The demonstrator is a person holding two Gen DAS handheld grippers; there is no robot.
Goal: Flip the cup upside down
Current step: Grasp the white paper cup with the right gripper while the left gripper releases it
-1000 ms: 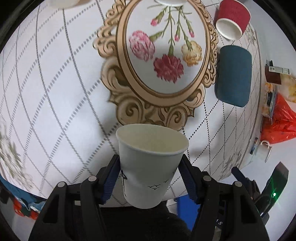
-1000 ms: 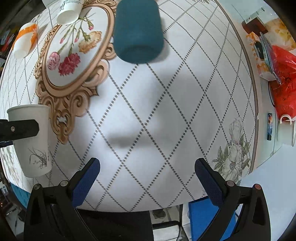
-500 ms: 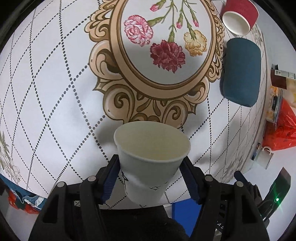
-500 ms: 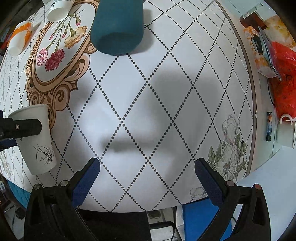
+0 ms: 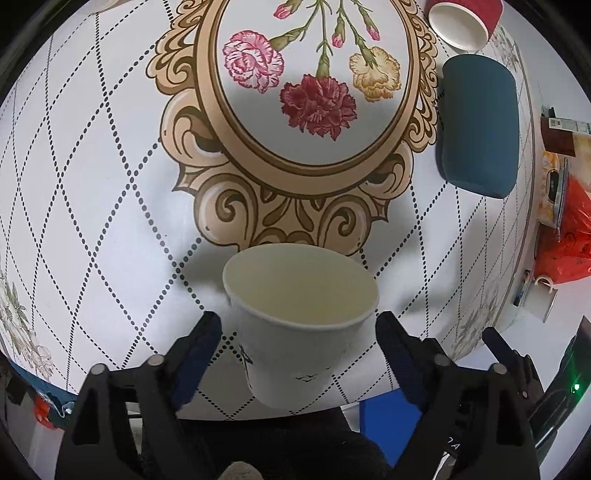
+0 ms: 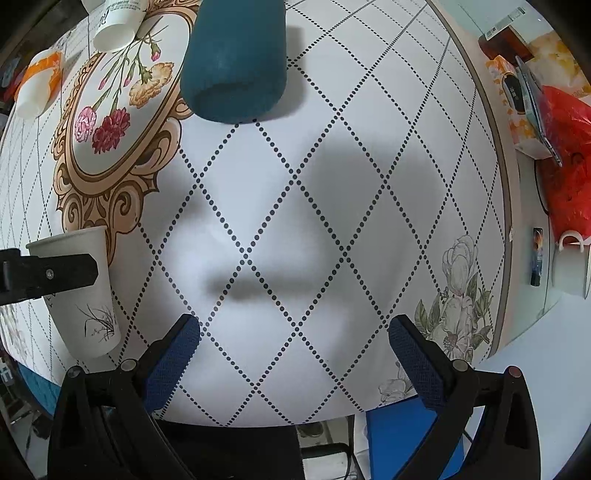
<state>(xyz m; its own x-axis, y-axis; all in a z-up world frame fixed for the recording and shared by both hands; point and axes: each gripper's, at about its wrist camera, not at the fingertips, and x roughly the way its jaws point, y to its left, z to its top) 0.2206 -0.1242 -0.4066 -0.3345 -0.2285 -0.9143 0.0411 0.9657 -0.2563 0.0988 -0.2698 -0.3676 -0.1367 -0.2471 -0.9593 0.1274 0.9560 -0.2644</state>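
Left wrist view: a white paper cup (image 5: 299,317), upright with its mouth up, sitting between the fingers of the left tool (image 5: 297,328). Tool released, with a blue pad (image 5: 207,334) standing off each side of the cup wall and a visible gap on both sides. Small dark print low on the cup's side. Beyond the cup, the worktop (image 5: 92,192), white with dotted diamond lines, and a gold-framed flower medallion (image 5: 314,92). To the right of the medallion, a teal cup (image 5: 476,125); past it, near the top edge, a red cup (image 5: 465,18) tipped with its white inside showing.

Right wrist view: right tool (image 6: 293,332) spread wide and gripping nothing, over bare diamond pattern near the worktop's front edge. Paper cup (image 6: 85,295) at far left, close to that edge, apparently standing on its base, partly crossed by a black finger of the left tool. Teal cup (image 6: 236,62) at top centre, just beside the medallion (image 6: 118,110). Farther back on the left, a white cup (image 6: 118,22) and an orange-banded cup (image 6: 37,85). Off the worktop's right side, a red bag (image 6: 565,162) and a white mug (image 6: 570,266).
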